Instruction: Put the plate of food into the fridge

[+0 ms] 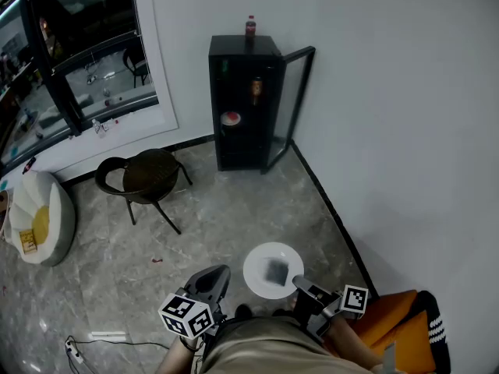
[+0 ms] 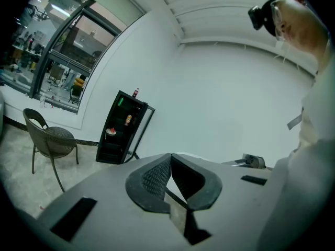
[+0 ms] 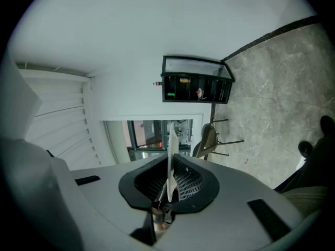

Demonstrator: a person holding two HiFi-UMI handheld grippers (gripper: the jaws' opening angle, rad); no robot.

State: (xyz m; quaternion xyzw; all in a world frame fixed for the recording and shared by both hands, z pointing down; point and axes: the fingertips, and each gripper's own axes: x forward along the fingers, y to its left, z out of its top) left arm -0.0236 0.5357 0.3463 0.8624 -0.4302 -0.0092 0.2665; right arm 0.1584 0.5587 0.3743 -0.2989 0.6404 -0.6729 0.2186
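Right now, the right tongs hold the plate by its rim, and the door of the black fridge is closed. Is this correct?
Not quite. The door of the black fridge is not closed. It is swung open to the side, as the head view shows. The rest is right: the right tongs hold the plate by its rim.

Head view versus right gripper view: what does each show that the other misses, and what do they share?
Only the head view shows the plate from above with the dark food on it, the left gripper beside it, and a white floor cushion. Only the right gripper view shows the plate edge-on, its rim clamped in the right gripper. Both show the black fridge with its door open, the bottle on top, the chair and the window.
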